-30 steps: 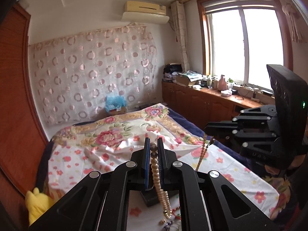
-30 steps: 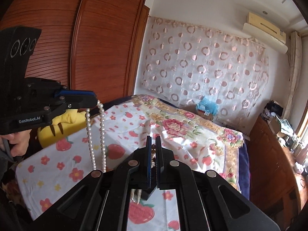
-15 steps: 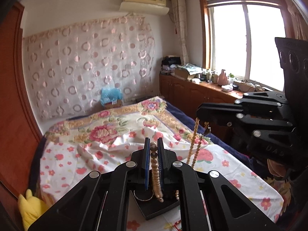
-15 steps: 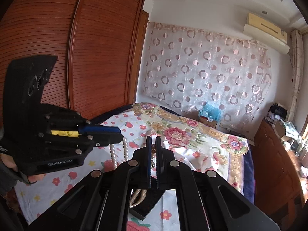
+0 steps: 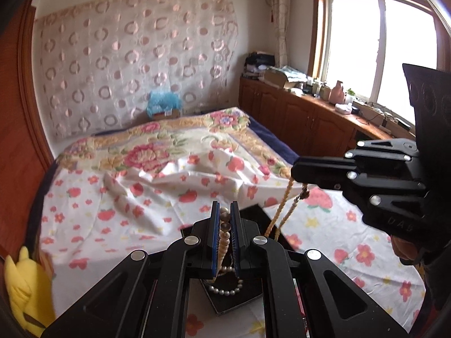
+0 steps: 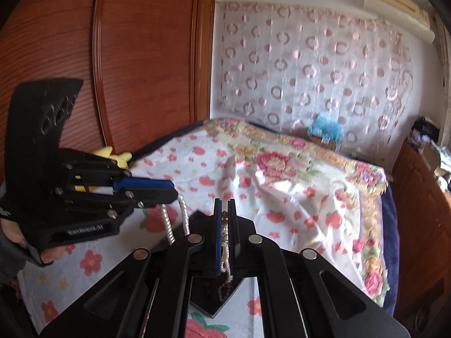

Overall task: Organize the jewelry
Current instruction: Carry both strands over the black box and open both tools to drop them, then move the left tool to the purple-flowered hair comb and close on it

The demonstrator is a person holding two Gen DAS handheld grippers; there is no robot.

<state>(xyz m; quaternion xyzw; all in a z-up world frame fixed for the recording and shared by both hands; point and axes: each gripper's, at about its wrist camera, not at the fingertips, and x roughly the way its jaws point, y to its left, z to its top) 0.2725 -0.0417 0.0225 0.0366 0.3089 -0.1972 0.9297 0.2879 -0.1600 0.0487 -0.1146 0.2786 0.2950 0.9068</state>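
– Left wrist view first: anything hidden or hard to read?
– Plenty. Can make out only the far corner and the near corner of the black tray [image 5: 251,214] on the bed [image 5: 157,177]; rest covered by the left hand-held gripper [image 5: 224,219]. Cannot follow the tan bead strand [image 5: 282,211] past the tray's right edge. Blurred in the right wrist view, too, so cannot tell where the fine chain end over the tray's near corner stops.
– Different from a second ago?
– Yes. Sat higher above the tray then, with the pearl necklace [image 5: 224,229] dangling free. Now lower and closer, with the necklace's bottom loop pooled on the tray's near part. Likewise for the right hand-held gripper [image 5: 295,172]: drawn in from well right of the tray to just above its right edge.
– And the grip on each side?
– Left: clamped on the pearl necklace, only a bead's width between the pads, directly above the tray's middle. Right: pinched tight on the tan bead strand, hanging down toward the tray's right edge. No touching between the two tools, side by side above the tray.
– Anything else near the tray?
– Only a yellow plush toy [image 5: 24,293], well left of it, cut off at the frame edge.
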